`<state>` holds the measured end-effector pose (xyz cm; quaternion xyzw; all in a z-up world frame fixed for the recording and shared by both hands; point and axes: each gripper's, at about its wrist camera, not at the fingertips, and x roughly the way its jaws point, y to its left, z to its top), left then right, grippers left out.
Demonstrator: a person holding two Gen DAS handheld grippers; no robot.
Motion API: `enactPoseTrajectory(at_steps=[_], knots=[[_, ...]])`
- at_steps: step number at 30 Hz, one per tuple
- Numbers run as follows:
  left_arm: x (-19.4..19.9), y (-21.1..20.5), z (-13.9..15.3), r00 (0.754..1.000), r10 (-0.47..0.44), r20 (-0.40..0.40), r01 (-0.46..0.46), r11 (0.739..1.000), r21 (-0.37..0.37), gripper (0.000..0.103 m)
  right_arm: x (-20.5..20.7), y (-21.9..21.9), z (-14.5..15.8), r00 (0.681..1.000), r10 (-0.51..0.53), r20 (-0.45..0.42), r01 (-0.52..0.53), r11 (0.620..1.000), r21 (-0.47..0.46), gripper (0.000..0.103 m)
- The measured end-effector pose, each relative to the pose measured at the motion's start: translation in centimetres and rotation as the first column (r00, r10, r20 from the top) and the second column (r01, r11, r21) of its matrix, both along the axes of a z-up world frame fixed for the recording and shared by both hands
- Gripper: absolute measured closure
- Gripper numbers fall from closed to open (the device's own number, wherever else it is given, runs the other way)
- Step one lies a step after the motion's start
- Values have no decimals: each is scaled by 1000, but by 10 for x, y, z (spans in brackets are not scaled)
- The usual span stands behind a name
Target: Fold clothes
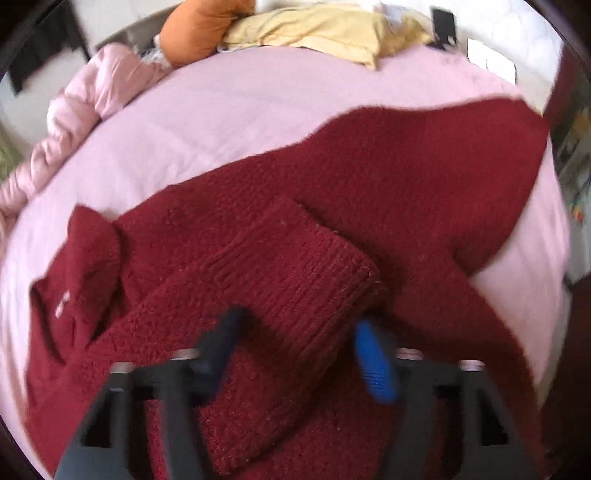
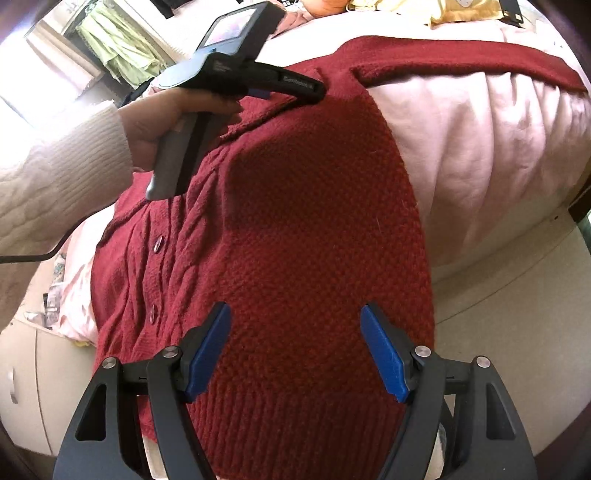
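Note:
A dark red knitted cardigan (image 1: 388,184) lies spread on a pink bed sheet (image 1: 221,122). One sleeve (image 1: 280,280) is folded over the body, its ribbed cuff lying between my left fingers. My left gripper (image 1: 299,325) is open just above that sleeve, holding nothing. In the right wrist view the cardigan (image 2: 303,229) shows its buttons (image 2: 158,243) and ribbed hem. My right gripper (image 2: 295,317) is open above the hem, empty. The left gripper (image 2: 295,86) shows there too, held in a hand over the collar area; its other sleeve (image 2: 461,59) stretches right.
A pink quilt (image 1: 74,122) is bunched at the bed's left. An orange cushion (image 1: 195,29) and yellow fabric (image 1: 314,33) lie at the far end. The bed's edge (image 2: 498,229) drops to the floor on the right. A cable (image 2: 37,254) trails from the hand-held gripper.

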<state>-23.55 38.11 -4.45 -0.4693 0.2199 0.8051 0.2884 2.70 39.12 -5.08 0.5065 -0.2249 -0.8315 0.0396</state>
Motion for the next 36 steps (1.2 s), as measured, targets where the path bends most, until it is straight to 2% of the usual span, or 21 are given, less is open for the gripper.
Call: enactPoseTrajectory(at_steps=[1, 5, 9, 12, 14, 17, 22, 25, 30, 36], knots=[[-2, -4, 4, 1000, 22, 9, -23, 1000, 18, 89, 0, 0, -1, 1000, -2, 2, 2, 1000, -5, 30], [-5, -31, 29, 997, 75, 36, -79, 987, 139, 89, -2, 1, -2, 1000, -7, 5, 7, 1000, -13, 30], [-8, -74, 63, 987, 154, -45, -143, 973, 182, 89, -2, 0, -2, 1000, -1, -13, 1, 1000, -17, 30], [-20, -130, 87, 961, 264, -81, -240, 943, 229, 89, -2, -3, -1, 1000, 10, -24, -10, 1000, -19, 30], [-29, -173, 98, 933, 338, -121, -310, 928, 208, 90, -2, -8, 1, 999, 28, -25, -29, 1000, -6, 30], [-39, -252, 112, 869, 468, -159, -440, 879, 182, 90, 0, -17, 6, 998, 53, -38, -52, 998, 41, 30], [-36, -393, 131, 731, 640, -238, -626, 767, 139, 90, 2, -37, 14, 995, 91, -36, -86, 989, 119, 30], [-28, -474, 135, 640, 728, -245, -726, 678, 118, 90, 2, -52, 17, 994, 108, -28, -102, 982, 156, 30], [-5, -568, 119, 526, 808, -265, -832, 553, 37, 90, 2, -77, 22, 988, 150, -21, -142, 966, 216, 30], [23, -676, 100, 378, 872, -311, -924, 377, -64, 90, -6, -105, 26, 983, 181, 4, -175, 943, 283, 30]])
